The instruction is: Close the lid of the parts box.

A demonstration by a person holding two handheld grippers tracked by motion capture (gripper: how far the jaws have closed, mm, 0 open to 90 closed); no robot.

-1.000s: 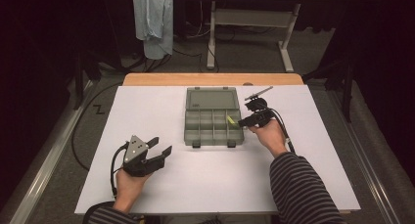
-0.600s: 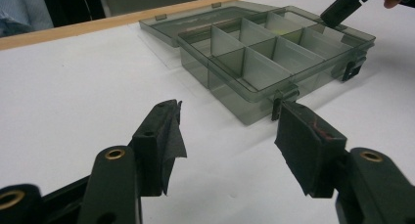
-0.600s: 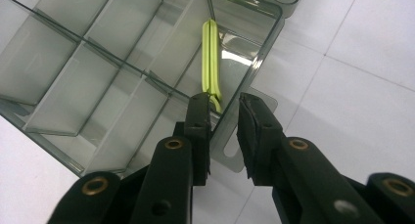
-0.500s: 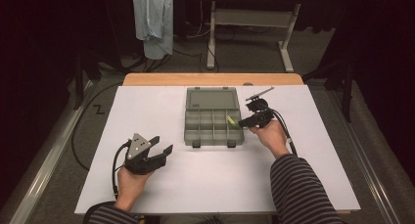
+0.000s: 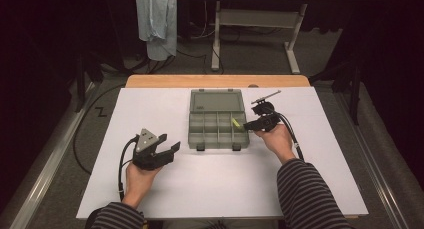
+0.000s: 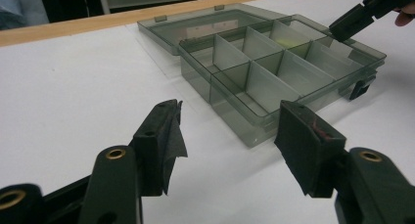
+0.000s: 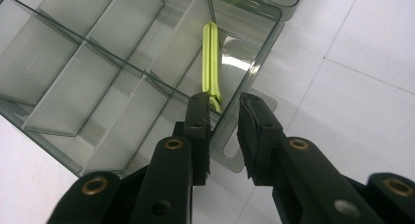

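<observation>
Organizer box (image 5: 217,123), grey and clear, lid laid open toward 12 o'clock, sits mid-table (image 5: 150,109). We note the right gripper (image 7: 225,104) at its 3 o'clock wall, jaws narrowly parted astride that wall, pads not pressing. Left gripper (image 6: 227,123) rests wide open and empty, at the box's 8 o'clock. Yellow-green clip (image 7: 211,57) leans in the corner compartment, just ahead of the right jaws.
</observation>
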